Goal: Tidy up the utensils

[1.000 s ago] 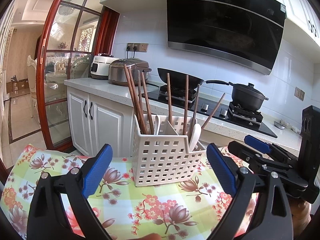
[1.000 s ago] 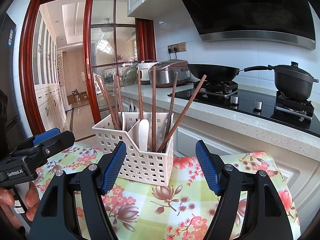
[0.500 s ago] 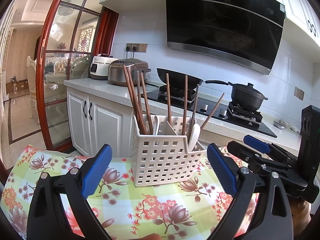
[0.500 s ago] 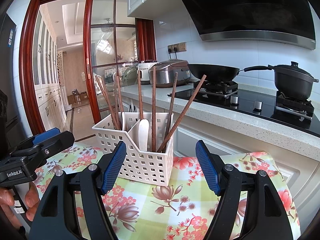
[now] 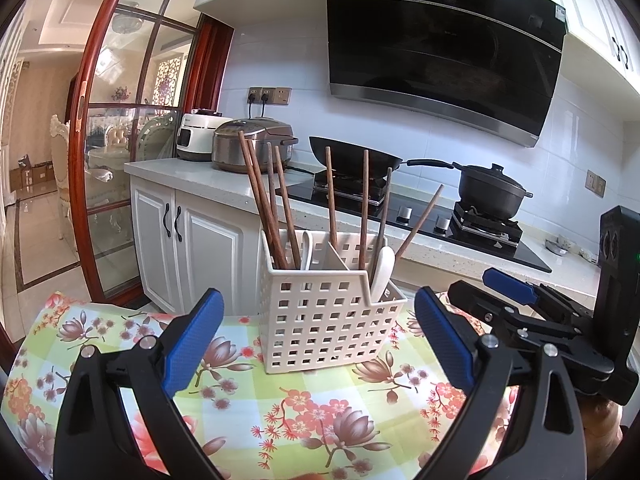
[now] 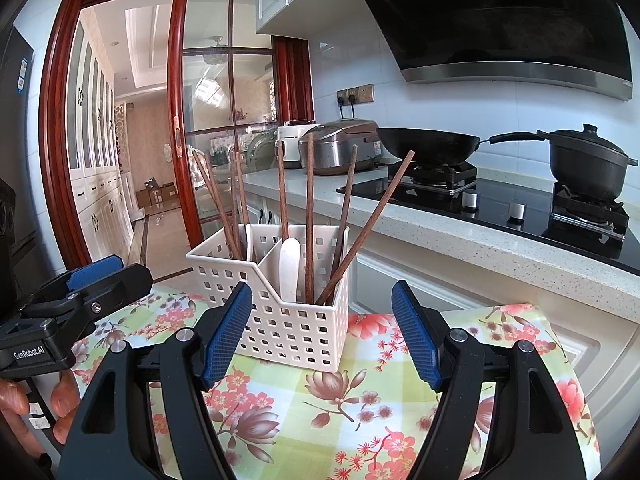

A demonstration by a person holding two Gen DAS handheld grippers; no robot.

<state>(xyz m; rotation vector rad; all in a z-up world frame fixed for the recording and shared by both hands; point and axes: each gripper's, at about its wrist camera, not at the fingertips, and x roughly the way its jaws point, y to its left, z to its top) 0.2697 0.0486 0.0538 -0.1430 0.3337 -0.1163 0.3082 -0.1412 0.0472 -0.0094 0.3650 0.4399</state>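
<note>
Both my claws hover spread wide with nothing between the pads: my left gripper (image 5: pixel 316 336) low in its frame, my right gripper (image 6: pixel 322 334) likewise. The white basket (image 5: pixel 326 326) stands at centre frame on the flowered cloth (image 5: pixel 320 412), chopsticks (image 5: pixel 264 196) upright in both compartments, a white spoon (image 6: pixel 289 268) in the right one. I judge the sticks light, stiff and smooth, so I'd pinch one on its bare upper shaft; the spoon looks breakable, best taken by its handle, gently, and the basket seems light enough to tip
</note>
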